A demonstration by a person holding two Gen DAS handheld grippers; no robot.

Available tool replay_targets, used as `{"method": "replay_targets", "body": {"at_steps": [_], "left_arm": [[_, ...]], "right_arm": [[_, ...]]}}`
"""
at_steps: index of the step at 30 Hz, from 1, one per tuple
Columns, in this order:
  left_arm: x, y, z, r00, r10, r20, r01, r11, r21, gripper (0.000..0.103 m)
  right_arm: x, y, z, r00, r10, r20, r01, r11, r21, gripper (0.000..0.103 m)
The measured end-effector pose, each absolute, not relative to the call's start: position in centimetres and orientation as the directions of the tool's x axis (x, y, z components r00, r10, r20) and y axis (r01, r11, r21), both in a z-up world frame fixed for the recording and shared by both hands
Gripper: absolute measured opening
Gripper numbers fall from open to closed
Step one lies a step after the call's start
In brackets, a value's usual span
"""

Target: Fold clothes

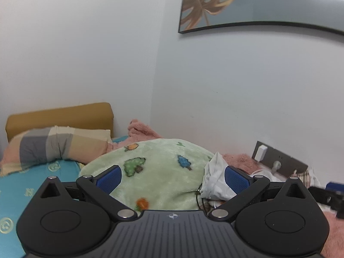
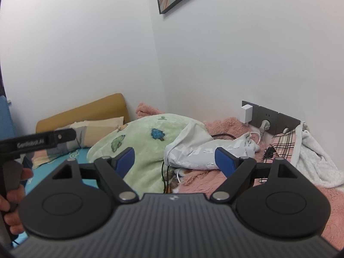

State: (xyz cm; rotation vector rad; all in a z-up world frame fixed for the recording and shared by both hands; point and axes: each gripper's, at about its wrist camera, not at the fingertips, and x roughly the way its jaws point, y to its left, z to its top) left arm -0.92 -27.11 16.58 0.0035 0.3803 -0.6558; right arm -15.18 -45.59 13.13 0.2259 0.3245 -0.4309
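Note:
My left gripper [image 1: 173,177] is open and empty, held above a light green blanket with tree prints [image 1: 154,172]. My right gripper [image 2: 175,161] is open and empty too, over the same blanket [image 2: 139,150] and a crumpled white-grey cloth [image 2: 193,148], which also shows in the left wrist view [image 1: 212,176]. A plaid and white fleece garment [image 2: 301,150] lies at the right against the wall. The left gripper's body [image 2: 38,143] and the hand holding it show at the left of the right wrist view.
A pink fluffy blanket [image 2: 225,129] covers the bed's right side, over a blue sheet [image 1: 32,185]. A checked pillow [image 1: 56,146] leans on a mustard headboard [image 1: 60,114]. A socket strip with a charger and cables [image 2: 264,118] sits on the wall. A framed picture [image 1: 247,4] hangs above.

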Motion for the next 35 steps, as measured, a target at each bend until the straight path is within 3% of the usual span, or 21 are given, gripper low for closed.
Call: {"method": "replay_targets", "body": {"at_steps": [6,16,35], "left_arm": [[-0.3,-26.8,13.5,0.735,-0.586,-0.340,0.590,0.801,-0.103,0.103],[3.1,-25.4,9.1,0.740,-0.532,-0.412,0.514,0.842,-0.164,0.103],[3.0,-25.8,9.2,0.758,-0.508,-0.409,0.518,0.850,-0.097,0.103]], "right_arm": [[-13.1,-44.9,11.5,0.845,-0.420,-0.331,0.482,0.866,0.131,0.083],[-10.5,-44.3,9.5,0.832,-0.433,-0.346,0.498,0.858,0.124,0.083],[-9.6,-44.2,8.5,0.812,-0.449,-0.373,0.521,0.846,0.115,0.083]]}}
